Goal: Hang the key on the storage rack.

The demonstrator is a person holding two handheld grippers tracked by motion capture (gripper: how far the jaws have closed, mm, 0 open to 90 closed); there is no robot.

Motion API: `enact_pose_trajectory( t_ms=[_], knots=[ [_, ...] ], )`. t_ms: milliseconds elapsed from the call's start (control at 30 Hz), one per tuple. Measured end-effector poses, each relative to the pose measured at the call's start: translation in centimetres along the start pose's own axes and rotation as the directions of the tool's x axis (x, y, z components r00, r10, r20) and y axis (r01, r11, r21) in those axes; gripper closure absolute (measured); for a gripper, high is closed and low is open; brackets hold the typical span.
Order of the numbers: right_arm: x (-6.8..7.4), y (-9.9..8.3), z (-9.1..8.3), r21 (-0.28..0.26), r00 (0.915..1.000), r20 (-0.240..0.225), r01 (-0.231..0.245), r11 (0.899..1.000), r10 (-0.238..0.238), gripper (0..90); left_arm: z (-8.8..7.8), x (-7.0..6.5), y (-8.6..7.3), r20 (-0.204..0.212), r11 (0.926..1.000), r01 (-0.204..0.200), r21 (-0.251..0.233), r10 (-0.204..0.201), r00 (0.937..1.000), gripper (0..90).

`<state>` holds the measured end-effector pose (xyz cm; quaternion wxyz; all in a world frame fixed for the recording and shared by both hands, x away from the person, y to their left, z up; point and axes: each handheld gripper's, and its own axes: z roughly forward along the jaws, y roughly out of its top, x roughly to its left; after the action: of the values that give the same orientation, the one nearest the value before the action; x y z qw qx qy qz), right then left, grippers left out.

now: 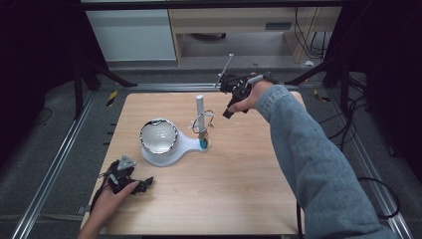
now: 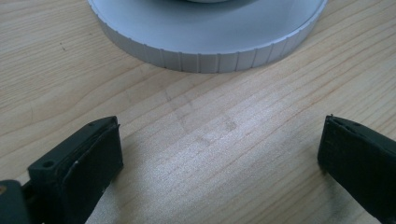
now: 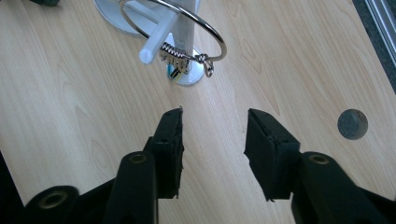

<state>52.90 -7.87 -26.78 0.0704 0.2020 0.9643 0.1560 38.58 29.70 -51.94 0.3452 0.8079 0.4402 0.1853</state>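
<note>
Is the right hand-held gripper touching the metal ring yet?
Apart. The right gripper view shows bare table between the open right hand-held gripper and the metal ring.

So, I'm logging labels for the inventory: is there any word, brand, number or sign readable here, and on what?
None can be read.
The white stand, its mirror bowl, the bracelet and the wooden table show no print.
The cabinet's grey patch is too small to read.
</note>
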Motion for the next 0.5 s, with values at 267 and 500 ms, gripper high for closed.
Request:
enact_pose_trajectory(
  t_ms=[267,500],
  knots=[
    [-0.4,-0.8,0.3,0.011,0.9993,0.036,-0.012,1.0,0.012,35.8,0.0,0.0,0.0,0.0,1.0,0.0,0.0,0.0,1.0,0.0],
    [-0.7,-1.6,0.4,-0.002,0.9983,0.055,-0.018,1.0,0.019,28.4,0.0,0.0,0.0,0.0,1.0,0.0,0.0,0.0,1.0,0.0]
  ],
)
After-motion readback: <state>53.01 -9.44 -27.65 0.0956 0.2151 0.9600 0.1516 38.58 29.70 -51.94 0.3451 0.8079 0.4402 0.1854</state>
